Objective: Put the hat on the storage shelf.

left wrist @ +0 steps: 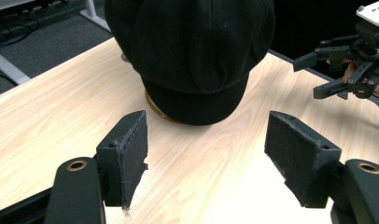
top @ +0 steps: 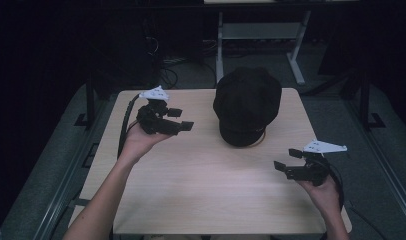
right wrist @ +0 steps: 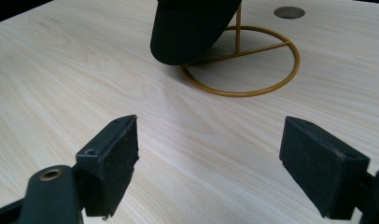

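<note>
A black cap (top: 247, 102) rests on a gold wire stand (top: 261, 139) at the back middle of the light wooden table (top: 201, 195). My left gripper (top: 183, 119) hovers to the cap's left, jaws open and empty, pointing at the cap (left wrist: 192, 42). In the left gripper view the open pads (left wrist: 131, 154) frame bare wood short of the cap's brim. My right gripper (top: 286, 160) sits at the table's right front, open and empty, aimed toward the stand. The right gripper view shows the cap's brim (right wrist: 187, 32) above the stand's ring base (right wrist: 253, 88).
A round grommet (right wrist: 289, 12) is set in the tabletop beyond the stand. Behind the table stand a white desk frame (top: 261, 30) and loose cables (top: 166, 65) on the grey floor. Dark metal rails (top: 91, 100) run along both sides of the table.
</note>
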The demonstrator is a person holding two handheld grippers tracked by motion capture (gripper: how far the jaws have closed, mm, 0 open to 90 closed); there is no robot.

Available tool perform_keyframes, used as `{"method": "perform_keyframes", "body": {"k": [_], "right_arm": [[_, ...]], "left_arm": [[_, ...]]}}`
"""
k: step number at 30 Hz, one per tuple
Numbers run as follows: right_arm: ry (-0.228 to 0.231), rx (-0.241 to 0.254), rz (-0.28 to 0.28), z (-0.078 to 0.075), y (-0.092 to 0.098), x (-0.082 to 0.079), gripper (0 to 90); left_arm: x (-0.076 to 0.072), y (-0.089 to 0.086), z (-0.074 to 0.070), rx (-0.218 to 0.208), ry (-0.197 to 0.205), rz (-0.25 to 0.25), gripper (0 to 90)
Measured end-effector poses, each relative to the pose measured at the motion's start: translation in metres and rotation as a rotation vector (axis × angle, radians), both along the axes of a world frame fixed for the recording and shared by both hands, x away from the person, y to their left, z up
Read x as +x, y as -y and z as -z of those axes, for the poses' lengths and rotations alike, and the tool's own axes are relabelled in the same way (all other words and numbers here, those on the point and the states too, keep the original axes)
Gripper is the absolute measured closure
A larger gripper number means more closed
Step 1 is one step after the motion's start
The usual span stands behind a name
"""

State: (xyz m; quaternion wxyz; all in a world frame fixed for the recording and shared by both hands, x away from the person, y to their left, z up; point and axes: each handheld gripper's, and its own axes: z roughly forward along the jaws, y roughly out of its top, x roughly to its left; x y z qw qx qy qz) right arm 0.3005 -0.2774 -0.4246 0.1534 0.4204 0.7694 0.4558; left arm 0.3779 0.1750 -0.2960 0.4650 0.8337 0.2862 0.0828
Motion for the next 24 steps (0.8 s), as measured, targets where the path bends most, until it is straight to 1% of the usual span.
{"method": "perform_keyframes", "body": {"k": [3, 7, 9, 12, 13, 14, 15, 16, 18, 20, 21, 23, 24], "right_arm": [[-0.002, -0.001, -0.001, 0.0, 0.0, 0.0, 19.1], [-0.002, -0.004, -0.002, 0.0, -0.001, -0.001, 19.1], [-0.003, -0.009, -0.005, 0.0, -0.002, -0.001, 19.1], [-0.007, -0.018, -0.011, 0.001, -0.003, 0.0, 18.9], [-0.007, -0.018, -0.011, 0.001, -0.003, 0.0, 18.9], [-0.013, -0.021, -0.01, 0.002, -0.004, -0.001, 18.9], [-0.013, -0.021, -0.01, 0.002, -0.004, -0.001, 18.9], [-0.02, -0.021, -0.014, 0.002, -0.004, -0.001, 18.9], [-0.031, -0.021, -0.02, 0.003, -0.005, -0.002, 18.8], [-0.029, -0.02, -0.022, 0.004, -0.007, -0.004, 18.8], [-0.028, -0.019, -0.027, 0.004, -0.007, -0.004, 18.8], [-0.031, -0.023, -0.034, 0.005, -0.008, -0.004, 18.7], [-0.031, -0.022, -0.035, 0.005, -0.009, -0.004, 18.7]], "left_arm": [[-0.007, -0.005, 0.005, 0.003, 0.006, -0.006, 28.9], [-0.016, -0.01, 0.013, -0.008, 0.005, -0.011, 28.4], [-0.02, -0.014, 0.017, -0.003, 0.011, -0.013, 28.3], [-0.025, -0.019, 0.024, -0.003, 0.009, -0.022, 28.2], [-0.025, -0.019, 0.024, -0.003, 0.009, -0.022, 28.0], [-0.029, -0.023, 0.029, -0.006, 0.01, -0.026, 27.9], [-0.029, -0.023, 0.029, -0.006, 0.01, -0.026, 27.9], [-0.033, -0.026, 0.034, -0.006, 0.009, -0.029, 27.6], [-0.038, -0.03, 0.039, -0.008, 0.017, -0.031, 27.4], [-0.044, -0.034, 0.045, -0.008, 0.024, -0.039, 27.3], [-0.049, -0.038, 0.051, -0.026, 0.022, -0.046, 27.3], [-0.057, -0.042, 0.06, -0.045, 0.023, -0.053, 27.2], [-0.057, -0.042, 0.06, -0.045, 0.023, -0.053, 27.2]]}}
